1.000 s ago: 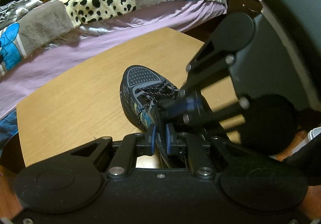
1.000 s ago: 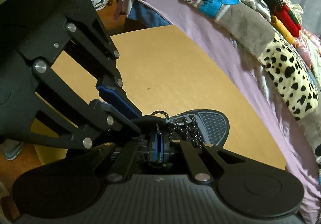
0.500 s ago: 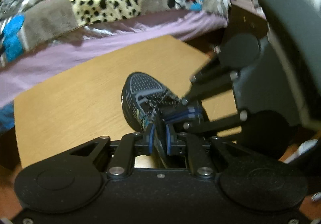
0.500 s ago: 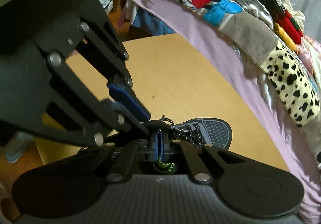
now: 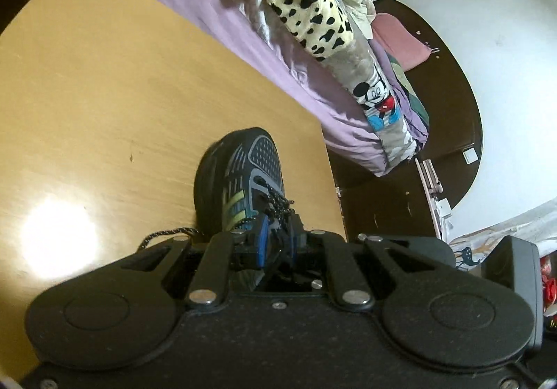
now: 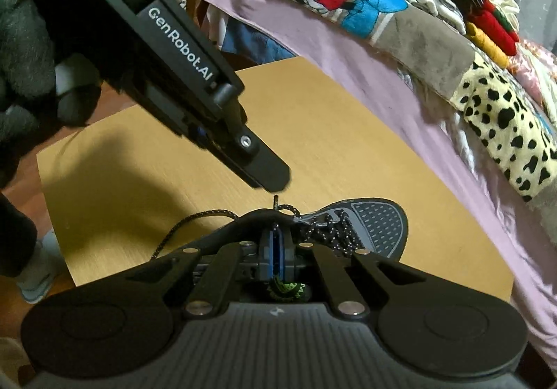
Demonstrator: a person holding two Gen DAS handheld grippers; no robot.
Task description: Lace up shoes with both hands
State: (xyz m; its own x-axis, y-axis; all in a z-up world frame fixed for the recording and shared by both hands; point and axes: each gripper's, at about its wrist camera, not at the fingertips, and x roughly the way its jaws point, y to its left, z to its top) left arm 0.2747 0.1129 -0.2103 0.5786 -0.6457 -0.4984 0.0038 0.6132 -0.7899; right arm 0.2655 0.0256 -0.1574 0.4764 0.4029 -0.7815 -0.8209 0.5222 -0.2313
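A dark blue running shoe (image 5: 243, 176) with yellow-green stripes lies on the wooden table (image 5: 104, 93), toe pointing away. Its black speckled lace (image 5: 275, 204) crosses the eyelets, and one loose loop (image 5: 167, 234) trails off to the left. My left gripper (image 5: 276, 237) sits over the top of the lacing with its blue pads shut on dark lace strands. From the right wrist it shows side-on (image 6: 273, 180), and the lace tip (image 6: 276, 197) sticks up just under its end. My right gripper (image 6: 276, 249) stands at the shoe (image 6: 376, 225) opening, pads shut on a speckled cord.
A bed with a lilac sheet (image 5: 271, 51) and a patchwork blanket (image 6: 400, 23) runs along the table's far edge. The table's corner (image 5: 330, 180) drops off just right of the shoe. A gloved hand (image 6: 24, 58) holds the left gripper. A foot (image 6: 34, 284) stands on the floor.
My left gripper has rolled strongly and shifted, so its view is tilted and the right gripper has left it. From the right wrist it now shows edge-on above the shoe. The right gripper stayed put.
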